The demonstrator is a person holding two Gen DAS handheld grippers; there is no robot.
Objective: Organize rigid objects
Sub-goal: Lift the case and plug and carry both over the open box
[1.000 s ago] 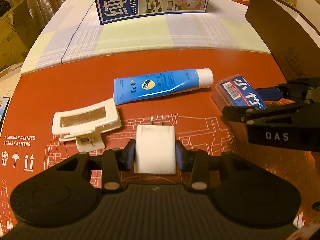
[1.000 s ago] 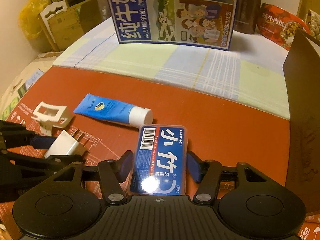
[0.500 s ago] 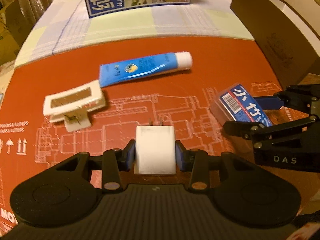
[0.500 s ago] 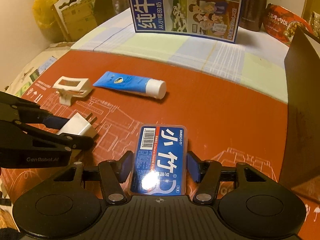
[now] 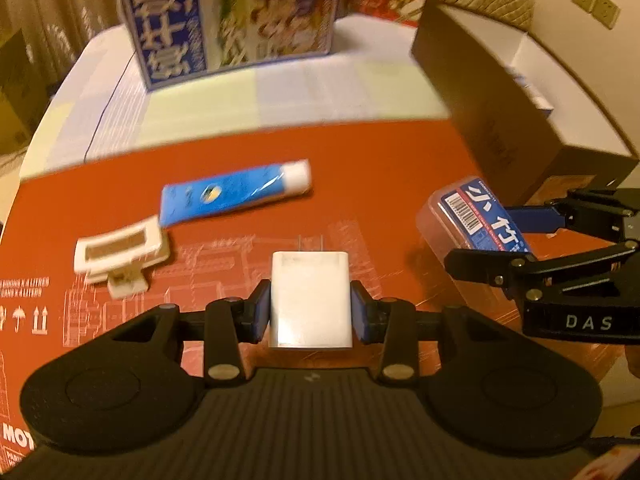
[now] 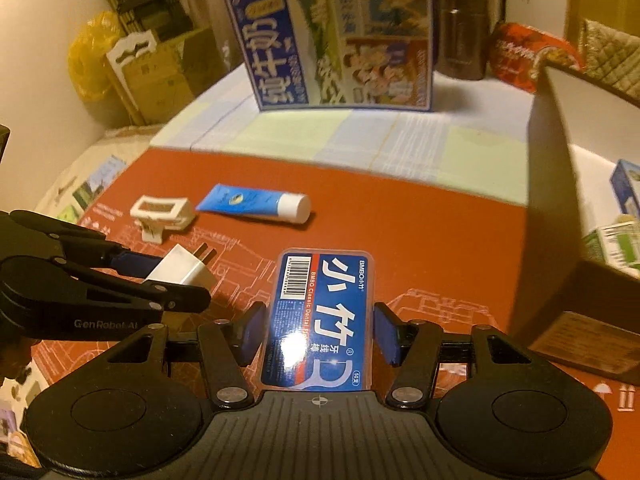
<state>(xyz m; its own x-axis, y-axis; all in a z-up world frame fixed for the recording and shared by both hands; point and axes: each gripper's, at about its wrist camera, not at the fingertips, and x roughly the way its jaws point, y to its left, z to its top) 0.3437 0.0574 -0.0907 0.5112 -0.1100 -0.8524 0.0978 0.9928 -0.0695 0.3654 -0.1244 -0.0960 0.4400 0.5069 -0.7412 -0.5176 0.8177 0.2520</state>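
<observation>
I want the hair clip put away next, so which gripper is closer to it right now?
Left. The left gripper, shut on the white charger, is just beside the hair clip. The right gripper, holding the floss box, is farther off, beyond the left one.

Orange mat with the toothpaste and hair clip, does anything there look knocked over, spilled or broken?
Nothing stands out. The blue toothpaste tube lies capped and flat on the orange mat, and the white hair clip sits beside it intact. No spill shows anywhere.

Warm dim light, pale wall [image 6: 36,80], curtain [image 5: 52,16], wall sockets [image 5: 594,2], perhaps stacked cardboard boxes [image 6: 156,68]
</observation>
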